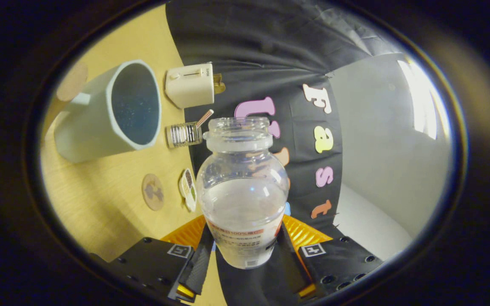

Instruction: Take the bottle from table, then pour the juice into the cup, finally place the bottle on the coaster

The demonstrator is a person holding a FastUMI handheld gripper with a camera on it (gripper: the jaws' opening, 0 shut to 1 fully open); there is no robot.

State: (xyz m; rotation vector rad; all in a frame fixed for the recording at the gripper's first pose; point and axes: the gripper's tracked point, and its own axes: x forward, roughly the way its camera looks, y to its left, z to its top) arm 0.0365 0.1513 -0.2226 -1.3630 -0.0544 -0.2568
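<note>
Gripping the bottle at its lower body, claw has a finger pressed on each side, low centre of frame. Bottle is clear, uncapped, mouth pointing away from the claw toward frame centre; clear liquid inside, label near its base too small to read. View is rolled, so the desk runs up the left side of frame. Cup, pale outside w/ dark inside, sits upper left, well apart from bottle, its open mouth facing the camera. Round coaster lies left of bottle, near it, between cup and claw. Small packet just beside coaster, partly hidden behind bottle. Toaster & small ribbed glass beyond, upper centre. Bottle base hidden between fingers.
</note>
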